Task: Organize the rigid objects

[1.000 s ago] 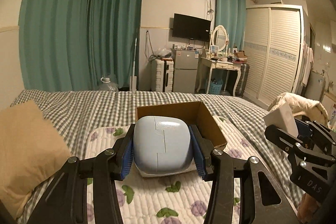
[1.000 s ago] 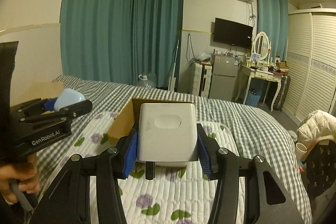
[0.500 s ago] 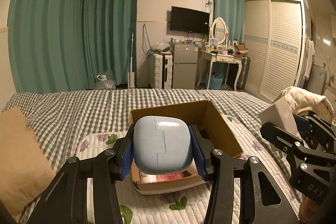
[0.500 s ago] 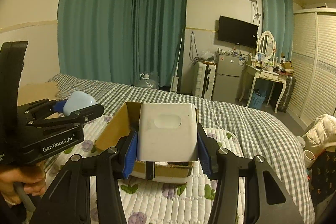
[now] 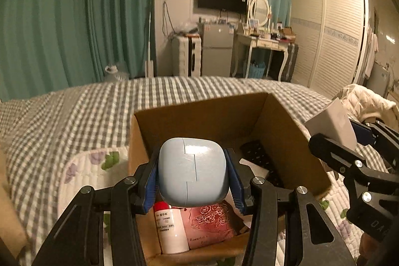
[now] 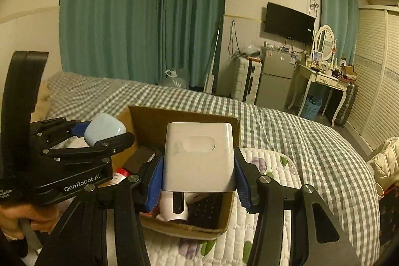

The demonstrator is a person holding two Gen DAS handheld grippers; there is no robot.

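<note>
Grippers both loaded. Left gripper (image 5: 193, 178) pinching pale blue case (image 5: 192, 172) between blue pads (image 5: 150, 185), held just above near end of cardboard box (image 5: 199, 116). Right gripper (image 6: 198, 178) clamped on white plug block (image 6: 199, 156), prong pointing down, poised over same box from its other side.

Below the grips, inside box: white bottle with red cap (image 5: 170, 231), pink rose-embossed pack (image 5: 210, 226), black perforated panel (image 5: 261, 161) lying toward far right. Box partly filled already; some floor bare toward far wall.

Box resting on white quilted floral mat (image 6: 261, 191), mat spread on grey checked bedspread (image 5: 74, 116). No other loose rigid items seen on mat or bedspread, though near ground largely hidden behind gripper frames.

Progress, by judgement: late stage. Several items stowed, two more in hand and over the opening, neither yet released. Left to do: lower each into free space, open jaws, withdraw. Blue case likely to land on or beside pink pack; white block close to bottle, so slight risk of knocking it.

Beyond bed: teal curtains, small fridge, dressing table with oval mirror, wall television, louvred wardrobe.
</note>
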